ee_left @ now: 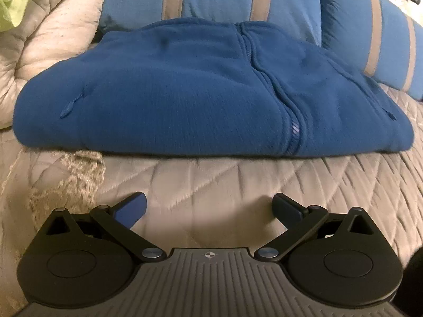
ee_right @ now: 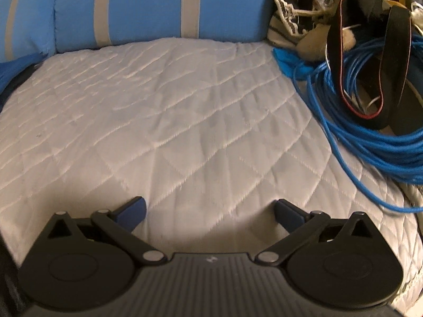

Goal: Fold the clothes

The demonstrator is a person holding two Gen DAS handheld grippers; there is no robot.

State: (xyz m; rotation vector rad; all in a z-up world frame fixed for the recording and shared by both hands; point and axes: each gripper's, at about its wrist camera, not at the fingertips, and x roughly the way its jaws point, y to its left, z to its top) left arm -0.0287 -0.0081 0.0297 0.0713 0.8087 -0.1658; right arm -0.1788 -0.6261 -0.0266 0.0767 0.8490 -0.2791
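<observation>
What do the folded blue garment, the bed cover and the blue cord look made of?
Folded blue garment: probably fleece or thick knit; matte, fuzzy, fine ribbing, zipper.
Bed cover: quilted fabric, slight sheen, stitched diamond pattern.
Blue cord: likely plastic-jacketed cable; smooth, glossy, holds loose coils.

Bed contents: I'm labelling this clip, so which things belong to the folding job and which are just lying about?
Part of the job:
blue fleece jacket, folded on the quilt
left tongs, open
right tongs, open

Lying about:
striped pillows
blue cable coil
black strap
beige comforter
</observation>
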